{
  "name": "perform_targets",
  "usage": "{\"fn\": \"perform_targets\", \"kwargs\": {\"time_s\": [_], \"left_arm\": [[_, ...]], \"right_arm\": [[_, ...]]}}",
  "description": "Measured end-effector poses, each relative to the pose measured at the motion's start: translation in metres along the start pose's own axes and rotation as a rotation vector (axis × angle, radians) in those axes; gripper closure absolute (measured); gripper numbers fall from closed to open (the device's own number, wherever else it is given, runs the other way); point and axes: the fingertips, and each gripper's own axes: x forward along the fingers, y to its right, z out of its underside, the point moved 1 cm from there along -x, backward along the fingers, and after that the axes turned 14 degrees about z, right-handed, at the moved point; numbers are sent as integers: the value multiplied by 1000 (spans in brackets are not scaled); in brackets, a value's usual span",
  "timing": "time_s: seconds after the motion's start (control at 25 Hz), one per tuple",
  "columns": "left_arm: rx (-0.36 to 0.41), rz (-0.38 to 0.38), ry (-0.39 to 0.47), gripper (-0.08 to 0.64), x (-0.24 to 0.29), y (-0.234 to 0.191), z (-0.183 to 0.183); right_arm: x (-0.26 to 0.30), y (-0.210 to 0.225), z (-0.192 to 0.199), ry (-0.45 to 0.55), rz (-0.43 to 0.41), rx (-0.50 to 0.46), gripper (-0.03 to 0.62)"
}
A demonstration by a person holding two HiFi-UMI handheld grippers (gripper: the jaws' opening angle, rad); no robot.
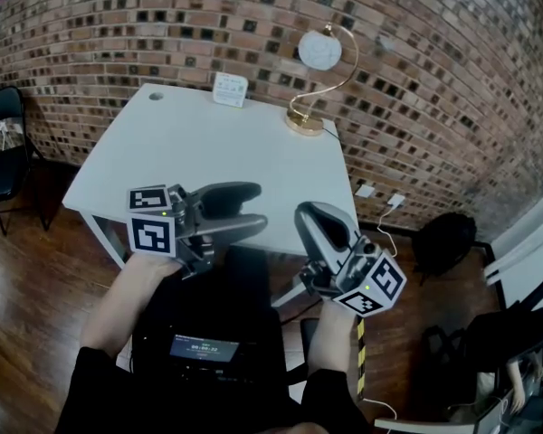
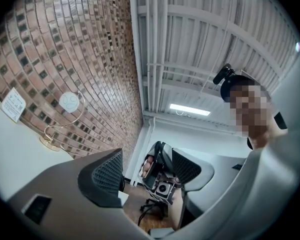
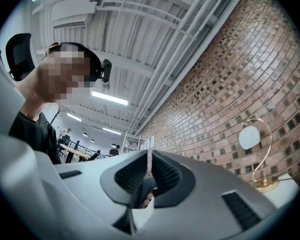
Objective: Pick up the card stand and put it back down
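The card stand [image 1: 230, 89], a small white upright card, stands at the far edge of the white table [image 1: 190, 161]; in the left gripper view the card stand [image 2: 13, 104] shows at far left. Both grippers hang in the air in front of the table's near edge, well short of the stand. My left gripper [image 1: 256, 208] points right with its jaws open and nothing between them [image 2: 147, 166]. My right gripper [image 1: 306, 215] points up and back; in its own view the right gripper [image 3: 151, 154] has its jaw tips together, with nothing held.
A gold lamp with a round white shade [image 1: 319, 51] stands at the table's far right, beside the card stand. A black chair [image 1: 2, 143] is at the left, a black bag [image 1: 443, 242] and wall cables [image 1: 385, 202] at the right. A brick wall runs behind the table.
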Motion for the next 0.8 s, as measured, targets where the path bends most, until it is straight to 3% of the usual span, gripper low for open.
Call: {"fn": "perform_targets", "kwargs": {"time_s": [0.8], "left_arm": [[-11,-10,12,259,-1,2,2]], "right_arm": [[2,-15,3,-25,-53,-27,571]]}}
